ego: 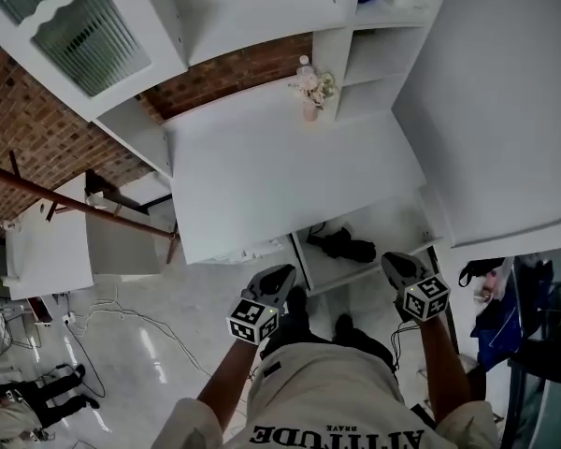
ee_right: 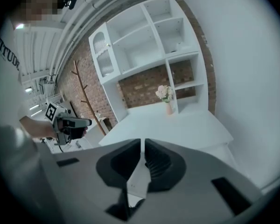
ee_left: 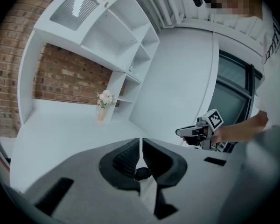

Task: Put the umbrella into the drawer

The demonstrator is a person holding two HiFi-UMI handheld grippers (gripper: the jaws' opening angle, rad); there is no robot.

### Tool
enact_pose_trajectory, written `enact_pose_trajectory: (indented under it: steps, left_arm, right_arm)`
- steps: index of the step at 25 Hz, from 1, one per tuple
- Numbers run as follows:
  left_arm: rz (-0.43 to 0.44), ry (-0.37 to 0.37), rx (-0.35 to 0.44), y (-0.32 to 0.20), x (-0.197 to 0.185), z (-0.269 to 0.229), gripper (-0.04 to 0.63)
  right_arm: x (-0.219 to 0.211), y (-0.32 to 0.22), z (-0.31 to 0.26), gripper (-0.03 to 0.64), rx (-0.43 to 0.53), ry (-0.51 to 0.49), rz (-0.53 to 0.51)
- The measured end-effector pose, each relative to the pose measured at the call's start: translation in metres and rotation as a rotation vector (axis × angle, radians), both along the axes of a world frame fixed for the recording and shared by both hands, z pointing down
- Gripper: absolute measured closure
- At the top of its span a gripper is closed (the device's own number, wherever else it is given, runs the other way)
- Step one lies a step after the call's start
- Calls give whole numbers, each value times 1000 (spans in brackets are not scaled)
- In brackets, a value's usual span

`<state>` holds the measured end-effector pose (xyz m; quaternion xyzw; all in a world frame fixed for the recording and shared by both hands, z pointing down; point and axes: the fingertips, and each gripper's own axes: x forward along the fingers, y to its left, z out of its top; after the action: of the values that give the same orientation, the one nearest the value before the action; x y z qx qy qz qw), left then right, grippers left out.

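Umbrella (ego: 341, 246) inside open drawer (ego: 397, 223), under worktop (ego: 280, 176). Left tool (ego: 280, 275) and right tool (ego: 395, 262) hovering near drawer front, jaws of each pressed together, nothing between.

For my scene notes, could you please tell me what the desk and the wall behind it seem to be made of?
Desk: probably painted or laminated board; smooth, even white with no grain showing.
Wall: bare brick, matt and rough; reddish-brown blocks with pale mortar lines.
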<state>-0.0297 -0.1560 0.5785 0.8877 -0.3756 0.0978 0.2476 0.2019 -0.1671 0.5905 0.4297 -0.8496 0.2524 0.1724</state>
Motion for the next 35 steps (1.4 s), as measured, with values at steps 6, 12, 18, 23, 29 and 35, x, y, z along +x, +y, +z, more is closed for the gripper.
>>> enact_pose_trajectory:
  steps: [6, 12, 18, 23, 29, 35]
  left_arm:
    - [-94, 9, 26, 28, 16, -16, 555]
    - [-185, 33, 36, 67, 27, -27, 555]
    - [-254, 25, 78, 100, 44, -42, 555]
    - [-306, 3, 118, 125, 53, -59, 555]
    - [-342, -2, 138, 159, 56, -75, 555]
    - [-367, -10, 163, 184, 39, -86, 555]
  right_arm:
    - [27, 18, -43, 580, 67, -120, 15]
    - [65, 50, -63, 581, 125, -117, 8]
    - [97, 83, -71, 581, 130, -90, -17]
    - [109, 103, -75, 581, 148, -90, -69]
    - [106, 123, -82, 581, 175, -66, -113]
    - [90, 143, -98, 581, 228, -44, -138]
